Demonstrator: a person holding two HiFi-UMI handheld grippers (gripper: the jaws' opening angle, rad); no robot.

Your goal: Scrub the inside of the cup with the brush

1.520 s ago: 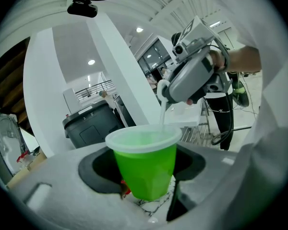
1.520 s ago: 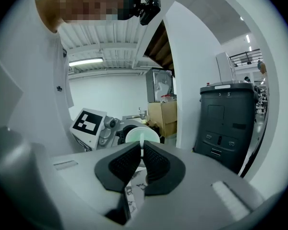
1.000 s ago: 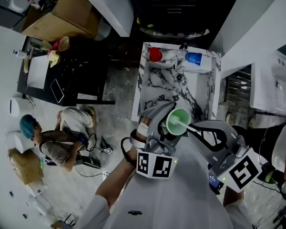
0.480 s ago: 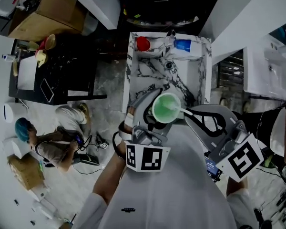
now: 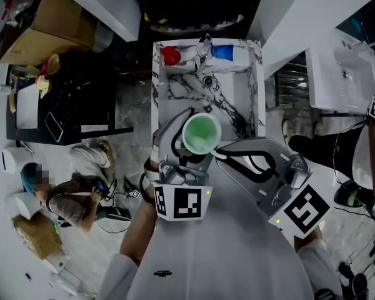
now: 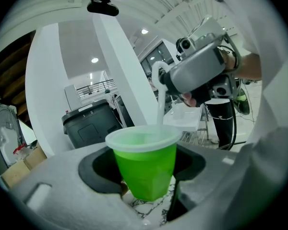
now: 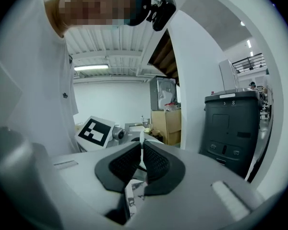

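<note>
While the left hand-held gripper (image 6: 144, 176) clamps the cup (image 5: 201, 134), the right hand-held gripper (image 7: 141, 160) pinches the brush (image 6: 160, 102) inside its rim.

Grey left gripper (image 5: 201, 134), right gripper (image 5: 221, 147); marker cubes (image 5: 179, 202); white sleeves (image 5: 122, 274)

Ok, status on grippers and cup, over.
Left gripper shut on green cup. Right gripper shut on white brush, stem down into cup. Nothing blocking.

The marble-veined counter (image 5: 240, 91) is carrying a red cup (image 5: 171, 55) and a blue object (image 5: 223, 52), possibly a sponge, both sitting along its far edge.
</note>
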